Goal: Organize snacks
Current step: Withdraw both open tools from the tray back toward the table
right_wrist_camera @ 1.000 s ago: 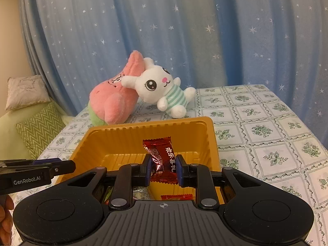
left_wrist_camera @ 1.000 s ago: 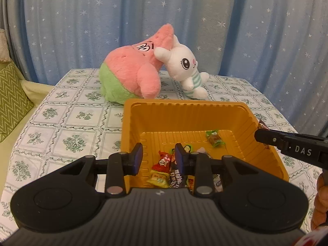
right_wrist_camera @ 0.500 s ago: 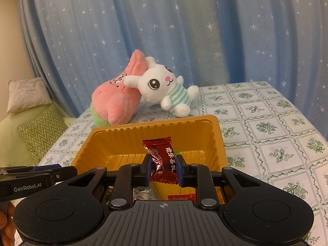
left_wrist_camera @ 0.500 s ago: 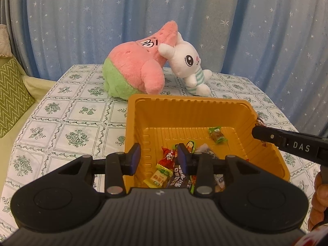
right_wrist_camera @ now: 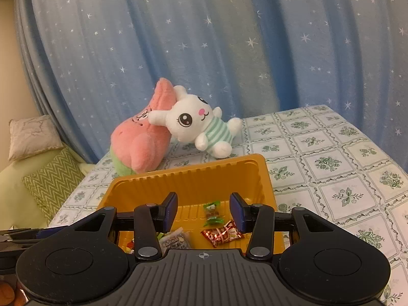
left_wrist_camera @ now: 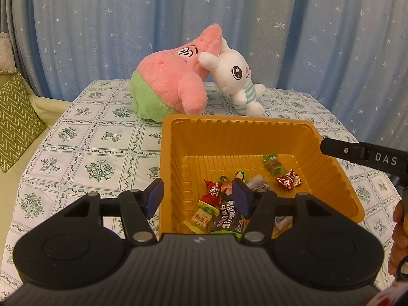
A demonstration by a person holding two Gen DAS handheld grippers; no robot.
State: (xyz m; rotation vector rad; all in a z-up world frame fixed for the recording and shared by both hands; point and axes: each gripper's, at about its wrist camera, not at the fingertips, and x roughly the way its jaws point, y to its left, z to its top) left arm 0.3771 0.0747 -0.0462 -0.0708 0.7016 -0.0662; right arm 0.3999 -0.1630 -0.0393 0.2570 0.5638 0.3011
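Fingers of left gripper [left_wrist_camera: 199, 196] just spread, clamping nothing, low centre over ribbed orange plastic tray [left_wrist_camera: 239, 130] holding wrapped candies [left_wrist_camera: 288, 179]. Right gripper [right_wrist_camera: 203, 210] likewise just parted and empty, lower centre; red foil-wrapped candy [right_wrist_camera: 221, 233] lying in tray beneath. Risk: nudging light tray, spilling sweets.

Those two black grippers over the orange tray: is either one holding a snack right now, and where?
No. The right gripper has just been opening; its red candy lies in the orange tray. The left gripper has also been opening, holding nothing.
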